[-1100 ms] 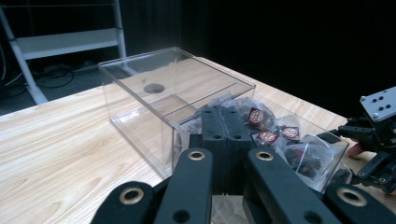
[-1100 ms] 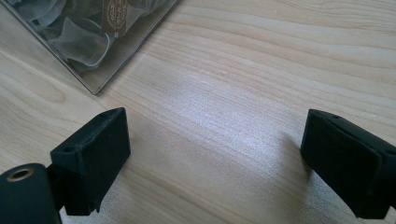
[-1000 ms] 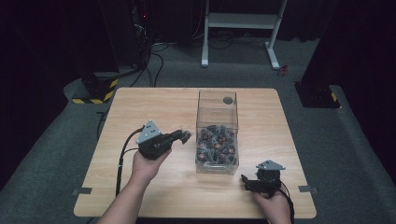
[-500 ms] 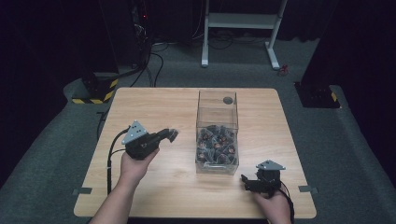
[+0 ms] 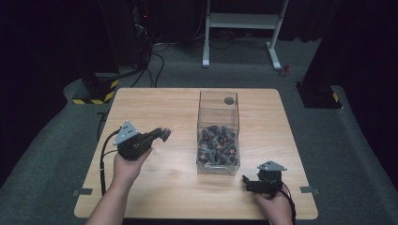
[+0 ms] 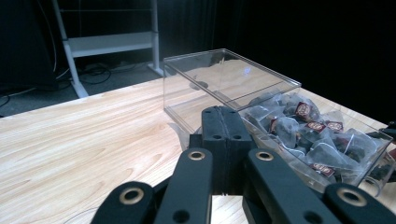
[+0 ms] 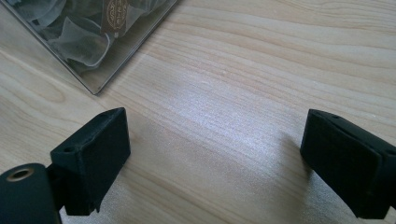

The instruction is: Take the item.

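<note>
From the high view you get a light wood table [image 5: 155, 108] on grey carpet, and the room around it is basically black. A white metal stand [image 5: 241, 28] sits behind it, some cables run across the floor, and there's a yellow-black striped block [image 5: 96, 93] off the far-left corner. A clear plastic box [image 5: 218, 133] stands right of centre on the table, with its near half full of tea bags [image 5: 217, 145] and its far half bare. The left gripper [image 5: 162, 134] is held up in the left hand [image 5: 127, 161], left of the box and pointing toward it, with a grey plate on top. The right gripper [image 5: 246, 180] sits low near the front-right edge, just beside the box's near corner, in the right hand [image 5: 273, 206].

The left gripper view gives what the top-down can't: the left gripper's [image 6: 226, 123] jaws are pressed flat together with nothing between them. You can also see the box [image 6: 233, 79] side-on, with the bags [image 6: 308, 126] as pyramid sachets with dark red tags. A dark curtain hangs behind, and the stand [image 6: 107, 42] is at the back left.

In the right gripper view the right gripper [image 7: 215, 154] hangs right above the wood [image 7: 261, 56], its jaws spread wide and holding nothing. One corner of the box [image 7: 116, 51] shows at top left, a tagged sachet [image 7: 112, 11] against its wall
</note>
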Demonstrator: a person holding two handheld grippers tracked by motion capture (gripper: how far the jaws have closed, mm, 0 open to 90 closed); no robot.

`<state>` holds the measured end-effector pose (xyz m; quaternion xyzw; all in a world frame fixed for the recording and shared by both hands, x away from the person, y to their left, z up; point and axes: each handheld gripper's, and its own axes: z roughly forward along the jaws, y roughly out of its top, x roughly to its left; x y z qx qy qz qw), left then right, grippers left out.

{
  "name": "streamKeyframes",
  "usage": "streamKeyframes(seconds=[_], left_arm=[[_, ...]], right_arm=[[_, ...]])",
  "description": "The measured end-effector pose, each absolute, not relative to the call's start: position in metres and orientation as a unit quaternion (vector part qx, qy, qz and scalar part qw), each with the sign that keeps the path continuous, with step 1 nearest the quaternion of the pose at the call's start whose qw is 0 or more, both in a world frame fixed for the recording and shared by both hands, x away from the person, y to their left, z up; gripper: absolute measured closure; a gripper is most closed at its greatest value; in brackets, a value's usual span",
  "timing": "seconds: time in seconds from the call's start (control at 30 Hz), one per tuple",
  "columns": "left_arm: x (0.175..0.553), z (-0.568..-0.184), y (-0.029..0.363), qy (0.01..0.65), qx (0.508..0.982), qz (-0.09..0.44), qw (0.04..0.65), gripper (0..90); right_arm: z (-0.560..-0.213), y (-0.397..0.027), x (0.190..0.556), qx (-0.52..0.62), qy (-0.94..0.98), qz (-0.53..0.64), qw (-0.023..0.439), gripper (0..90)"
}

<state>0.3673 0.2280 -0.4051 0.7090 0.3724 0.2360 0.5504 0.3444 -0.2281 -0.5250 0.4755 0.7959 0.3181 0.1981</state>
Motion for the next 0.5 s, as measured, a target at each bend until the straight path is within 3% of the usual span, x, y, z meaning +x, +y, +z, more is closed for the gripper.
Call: streamKeyframes(seconds=[0.5], left_arm=[[0.364, -0.409, 0.248, 0.389, 0.702, 0.246, 0.543, 90.0]], right_arm=[[-0.525, -0.228, 0.344, 0.477, 0.795, 0.318, 0.197, 8.2]])
